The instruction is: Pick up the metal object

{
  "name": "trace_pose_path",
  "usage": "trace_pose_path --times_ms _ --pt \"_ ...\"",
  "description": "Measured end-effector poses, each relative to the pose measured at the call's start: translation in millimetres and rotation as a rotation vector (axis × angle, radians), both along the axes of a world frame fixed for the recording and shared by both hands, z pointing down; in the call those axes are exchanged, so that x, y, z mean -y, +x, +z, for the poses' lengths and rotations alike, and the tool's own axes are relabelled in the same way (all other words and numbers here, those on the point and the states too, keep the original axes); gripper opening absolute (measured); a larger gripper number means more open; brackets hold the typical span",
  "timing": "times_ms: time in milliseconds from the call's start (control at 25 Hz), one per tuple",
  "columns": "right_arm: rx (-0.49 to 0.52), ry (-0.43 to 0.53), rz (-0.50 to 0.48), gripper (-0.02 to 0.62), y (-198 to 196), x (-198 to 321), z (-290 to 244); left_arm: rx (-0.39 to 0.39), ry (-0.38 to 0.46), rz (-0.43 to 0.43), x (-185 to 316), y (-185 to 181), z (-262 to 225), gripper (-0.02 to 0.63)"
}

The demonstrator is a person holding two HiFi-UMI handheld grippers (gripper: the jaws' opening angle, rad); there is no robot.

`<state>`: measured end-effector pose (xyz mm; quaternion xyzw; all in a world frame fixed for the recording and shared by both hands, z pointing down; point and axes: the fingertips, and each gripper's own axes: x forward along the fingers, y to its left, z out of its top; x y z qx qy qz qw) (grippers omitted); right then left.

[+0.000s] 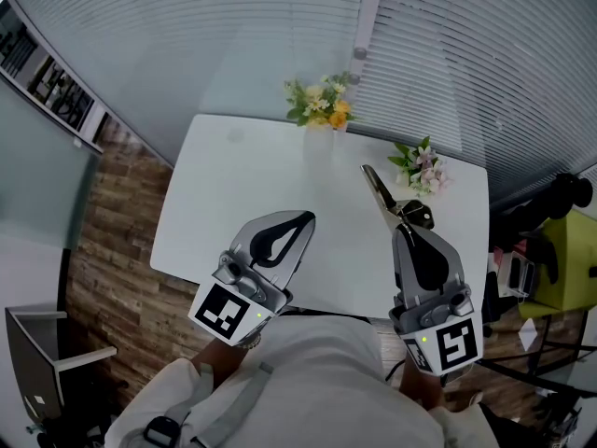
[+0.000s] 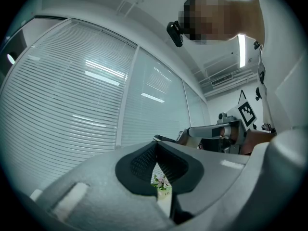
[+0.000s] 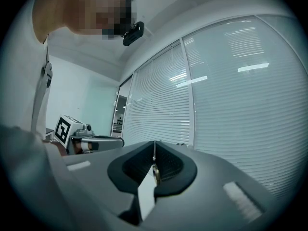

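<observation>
The metal object (image 1: 381, 188), a slim silver-and-gold tool, juts out over the white table (image 1: 252, 175) from my right gripper (image 1: 402, 228), which is shut on its near end. In the right gripper view a thin sliver of the metal object (image 3: 155, 170) shows pinched between the dark pads. My left gripper (image 1: 306, 218) hovers over the table's near left part. Its jaw tips meet and hold nothing. Through the slit below the tips of the left gripper (image 2: 155, 147), a small flower pot (image 2: 162, 183) is visible.
Two small flower pots stand at the table's far side, one yellow-orange (image 1: 322, 103) and one pink (image 1: 422, 168), the pink one close to the tool's far tip. Window blinds (image 1: 448, 54) rise behind the table. A yellow-green object (image 1: 571, 259) and clutter sit to the right.
</observation>
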<state>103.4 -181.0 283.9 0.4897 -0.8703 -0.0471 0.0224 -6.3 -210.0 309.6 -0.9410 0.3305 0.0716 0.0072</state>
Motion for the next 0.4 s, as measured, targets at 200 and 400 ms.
trace_pose_path --times_ms 200,400 --pt "0.000 -0.001 0.000 0.011 0.2 -0.3 0.5 0.001 -0.004 0.001 -0.6 0.3 1.1 0.005" --pt "-0.002 -0.003 0.001 0.011 0.5 0.6 -0.2 0.002 -0.003 0.002 0.0 0.2 0.7 0.005"
